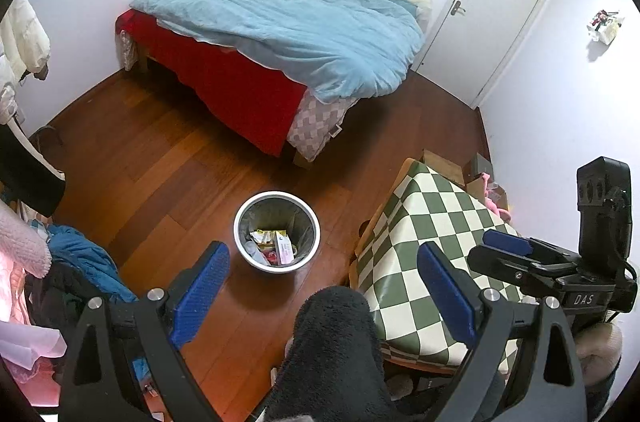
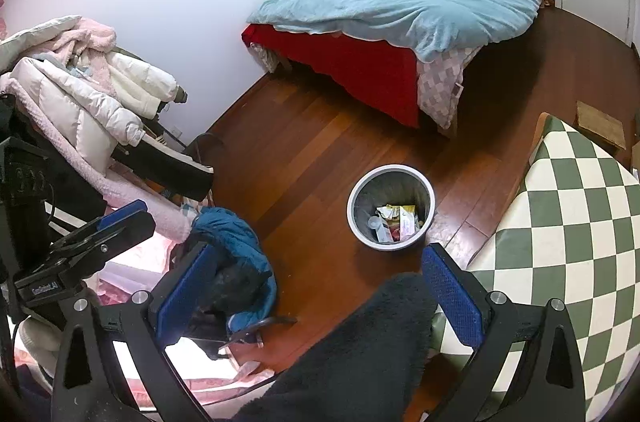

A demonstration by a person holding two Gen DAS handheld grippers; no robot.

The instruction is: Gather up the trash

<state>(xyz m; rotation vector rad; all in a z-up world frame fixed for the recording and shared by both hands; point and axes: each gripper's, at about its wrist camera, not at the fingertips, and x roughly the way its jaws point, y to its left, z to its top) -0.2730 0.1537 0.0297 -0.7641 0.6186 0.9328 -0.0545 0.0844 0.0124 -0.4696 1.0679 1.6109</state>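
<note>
Both grippers are hanging released — left gripper [image 1: 324,296], right gripper [image 2: 316,298] — gripping nothing. The bin [image 1: 277,231] is standing on the wood floor [image 1: 168,158] beside the checkered table [image 1: 420,262], already holding wrappers. Collection probably near done; next move is searching — no loose trash is showing clearly.

My dark fuzzy sleeve [image 1: 332,350] covers the floor between my left fingers and runs off the bottom edge. I can't make out the individual scraps in the bin [image 1: 277,231], too small and jumbled to name, and the little thing hanging on the wall [image 1: 605,25] is too tiny to identify. From my right side, the checkered table [image 2: 576,234] is cut off by the picture's edge, and the clothes pile [image 2: 80,94] hides whatever holds it up.
</note>
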